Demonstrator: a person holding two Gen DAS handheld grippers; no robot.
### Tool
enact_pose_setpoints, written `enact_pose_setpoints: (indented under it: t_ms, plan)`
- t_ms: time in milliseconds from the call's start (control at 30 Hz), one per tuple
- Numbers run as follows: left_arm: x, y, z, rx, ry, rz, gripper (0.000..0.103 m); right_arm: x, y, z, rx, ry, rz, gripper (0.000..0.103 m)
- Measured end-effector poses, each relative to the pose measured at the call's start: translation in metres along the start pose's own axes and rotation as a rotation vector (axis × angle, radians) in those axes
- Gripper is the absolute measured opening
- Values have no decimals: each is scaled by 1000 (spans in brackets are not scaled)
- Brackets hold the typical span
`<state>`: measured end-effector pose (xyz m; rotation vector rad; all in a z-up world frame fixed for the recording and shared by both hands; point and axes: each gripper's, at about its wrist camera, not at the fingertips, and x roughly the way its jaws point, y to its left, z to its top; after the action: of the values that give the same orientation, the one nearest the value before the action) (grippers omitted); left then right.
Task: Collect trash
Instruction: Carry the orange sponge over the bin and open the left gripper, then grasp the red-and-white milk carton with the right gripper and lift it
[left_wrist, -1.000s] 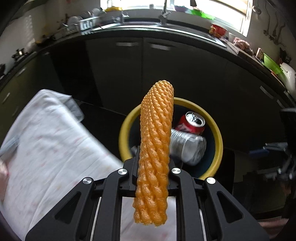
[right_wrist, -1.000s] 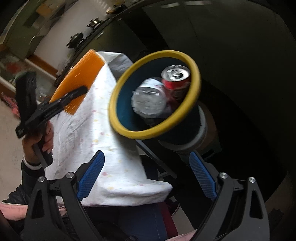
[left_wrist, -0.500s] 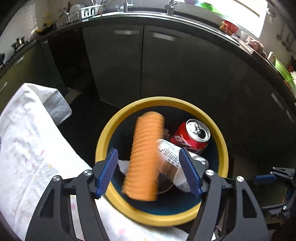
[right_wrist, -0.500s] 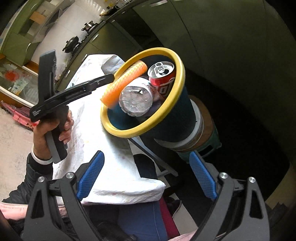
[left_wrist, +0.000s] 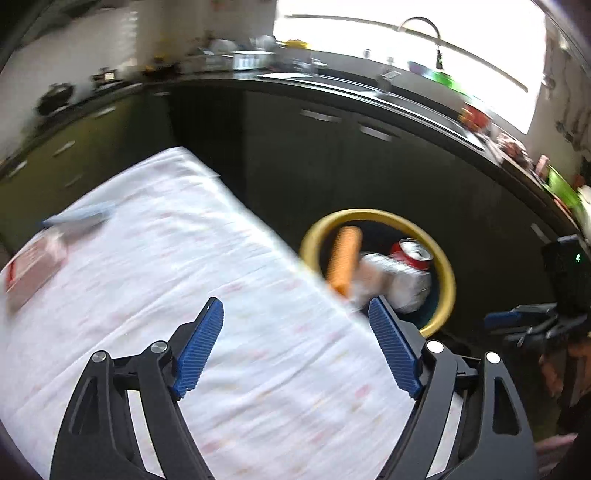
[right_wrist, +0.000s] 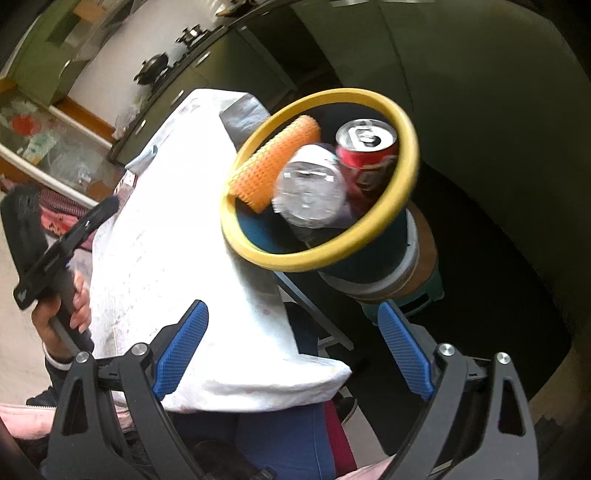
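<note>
left gripper (left_wrist: 295, 354) over the cloth-covered tabletop (left_wrist: 155, 266), jaws spread, holding nothing. right gripper (right_wrist: 293, 354) likewise spread, idle. beyond the edge, yellow-rimmed bin (right_wrist: 406, 122) sits low for easy drops; inside: orange foam net sleeve (right_wrist: 275, 162), crushed plastic bottle (right_wrist: 310, 188), red soda can (right_wrist: 365, 155). far left on the cloth, a red-white packet (left_wrist: 33, 269), likely next.

I see a white cloth (left_wrist: 192, 280) covering the table, lower left of the left wrist view. Dark cabinets (left_wrist: 332, 155) run across the middle, with a faucet (left_wrist: 421, 27) at the bright window, upper right. A pot (right_wrist: 153, 66) sits upper left in the right wrist view.
</note>
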<state>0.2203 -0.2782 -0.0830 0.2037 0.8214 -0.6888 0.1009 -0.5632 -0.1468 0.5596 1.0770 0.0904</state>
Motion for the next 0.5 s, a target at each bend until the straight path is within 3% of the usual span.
enact_pose_setpoints:
  t_ms: [100, 333, 500]
  plan:
    - [-22, 50, -22, -61, -28, 99, 82, 13, 32, 14, -74, 21, -13, 88]
    - [-45, 153, -60, -185, -46, 242, 82, 50, 135, 52, -315, 47, -24, 88]
    - [-58, 208, -82, -247, -50, 293, 82, 90, 212, 86, -505, 78, -6, 88]
